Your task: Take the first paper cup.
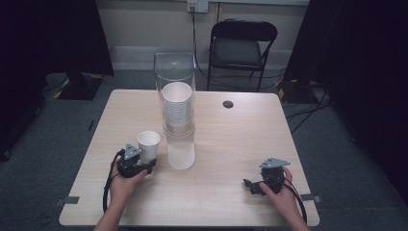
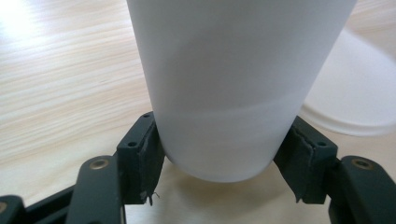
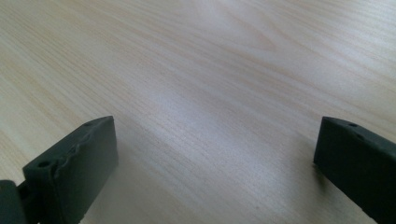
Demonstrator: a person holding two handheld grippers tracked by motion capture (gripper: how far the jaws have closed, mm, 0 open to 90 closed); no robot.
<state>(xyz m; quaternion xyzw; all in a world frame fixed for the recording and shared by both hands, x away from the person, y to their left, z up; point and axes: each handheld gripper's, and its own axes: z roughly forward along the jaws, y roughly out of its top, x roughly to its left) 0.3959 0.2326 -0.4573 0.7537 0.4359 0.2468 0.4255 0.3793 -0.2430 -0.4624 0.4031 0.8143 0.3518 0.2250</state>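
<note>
Where our left gripper meets the single paper cup, its two black jaws press against the cup's lower wall on either side, pinching it just above the base; in the high view the same left gripper sits at the near side of that cup, which stands upright on the wooden table. Our right gripper rests low over the table's near right part, well apart from the cup; its jaws stand spread wide with bare wood between them. Just right of the cup rises a clear tube holding a stack of cups; behind the table stands a folding chair.
</note>
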